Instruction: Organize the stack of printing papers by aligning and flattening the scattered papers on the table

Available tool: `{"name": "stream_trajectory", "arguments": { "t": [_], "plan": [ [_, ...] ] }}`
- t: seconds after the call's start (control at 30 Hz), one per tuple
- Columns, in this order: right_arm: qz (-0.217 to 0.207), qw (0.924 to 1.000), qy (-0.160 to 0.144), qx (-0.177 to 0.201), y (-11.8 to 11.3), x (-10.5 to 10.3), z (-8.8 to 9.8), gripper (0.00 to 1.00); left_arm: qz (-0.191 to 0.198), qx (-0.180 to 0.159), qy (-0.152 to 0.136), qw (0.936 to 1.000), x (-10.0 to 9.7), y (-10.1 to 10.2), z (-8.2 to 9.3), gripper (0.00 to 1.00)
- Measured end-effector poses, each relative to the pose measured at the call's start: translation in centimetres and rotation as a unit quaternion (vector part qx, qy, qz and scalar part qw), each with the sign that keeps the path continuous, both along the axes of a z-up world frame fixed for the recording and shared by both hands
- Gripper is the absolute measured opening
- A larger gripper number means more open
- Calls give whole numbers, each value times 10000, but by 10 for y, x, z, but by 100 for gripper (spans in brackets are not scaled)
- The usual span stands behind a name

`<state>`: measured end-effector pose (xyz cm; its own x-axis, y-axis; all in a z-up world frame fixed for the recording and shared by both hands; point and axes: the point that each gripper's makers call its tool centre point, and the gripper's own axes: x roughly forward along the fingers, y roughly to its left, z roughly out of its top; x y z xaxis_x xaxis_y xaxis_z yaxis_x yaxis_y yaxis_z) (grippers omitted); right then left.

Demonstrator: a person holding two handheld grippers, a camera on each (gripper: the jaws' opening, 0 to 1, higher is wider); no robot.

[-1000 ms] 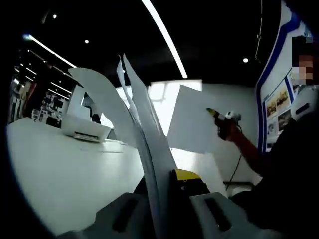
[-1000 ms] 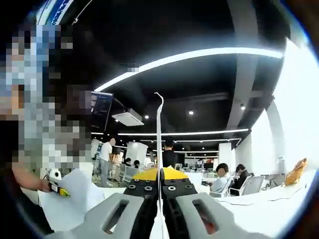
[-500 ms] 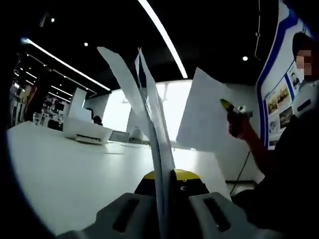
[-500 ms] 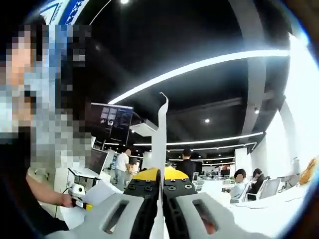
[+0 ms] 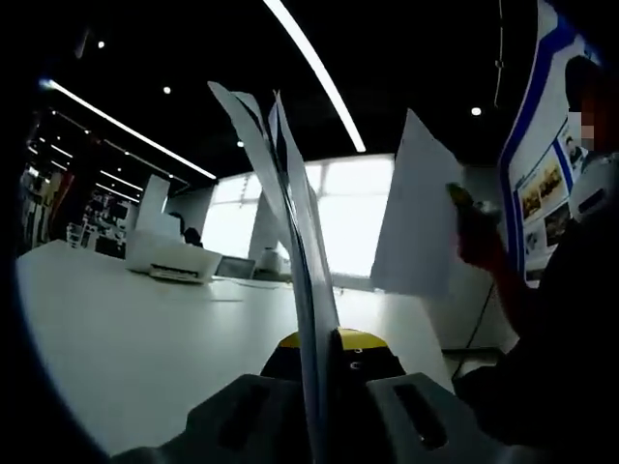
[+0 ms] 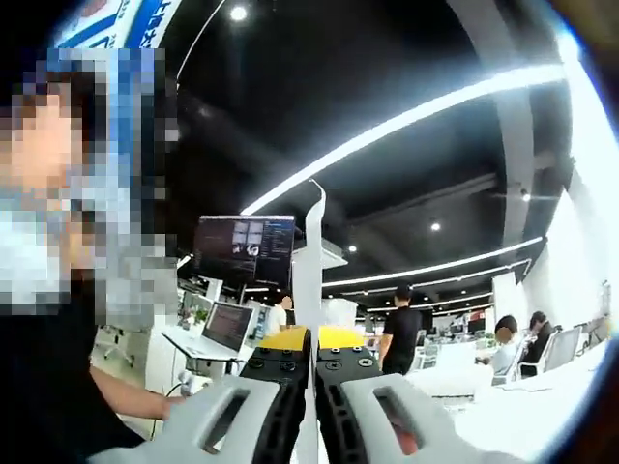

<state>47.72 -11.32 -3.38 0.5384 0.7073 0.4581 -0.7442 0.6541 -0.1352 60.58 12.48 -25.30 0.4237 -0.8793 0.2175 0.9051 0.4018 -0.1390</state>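
Observation:
Several white sheets of paper [image 5: 290,222] stand upright in a fanned bunch, pinched between the yellow-tipped jaws of my left gripper [image 5: 327,344], which is shut on them. To the right in the left gripper view, my right gripper [image 5: 462,201] holds a single white sheet [image 5: 416,217] up in the air, turned partly edge-on. In the right gripper view that sheet [image 6: 309,266] shows as a thin upright strip, clamped between the shut jaws of my right gripper [image 6: 311,338]. Both bunches hang above the white table [image 5: 126,329].
A white printer [image 5: 169,256] stands far back on the table. The person [image 5: 571,290] holding the grippers is at the right edge of the left gripper view. In the right gripper view there are a hanging monitor [image 6: 247,249], a laptop [image 6: 227,324] and several people [image 6: 398,333] at far desks.
The left gripper's sheets have drawn closer together and stand straighter. The right gripper's sheet has turned more edge-on and shifted right in the left gripper view. The right gripper view has swung.

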Motion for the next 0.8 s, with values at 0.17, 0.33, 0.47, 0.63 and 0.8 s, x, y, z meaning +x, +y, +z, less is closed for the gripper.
{"name": "stream_trajectory", "arguments": {
  "t": [0.17, 0.33, 0.47, 0.63, 0.8],
  "plan": [
    [164, 9998, 73, 32, 3, -2, -3, 0, -2, -29, 16, 10000, 0, 1, 1, 6],
    [386, 9992, 108, 54, 9, -8, -3, 0, -1, -97, 43, 9999, 1, 2, 2, 6],
    [573, 9979, 272, 161, 15, -6, -7, 0, -13, -153, 52, 9999, 0, 2, 3, 6],
    [890, 9948, 446, 198, 32, -11, -11, 0, 8, -97, 77, 9999, 1, 2, 1, 6],
    [1001, 9926, 650, 222, 36, -7, -19, 0, 6, -133, 80, 9999, 1, 2, 2, 6]
  ]
}}
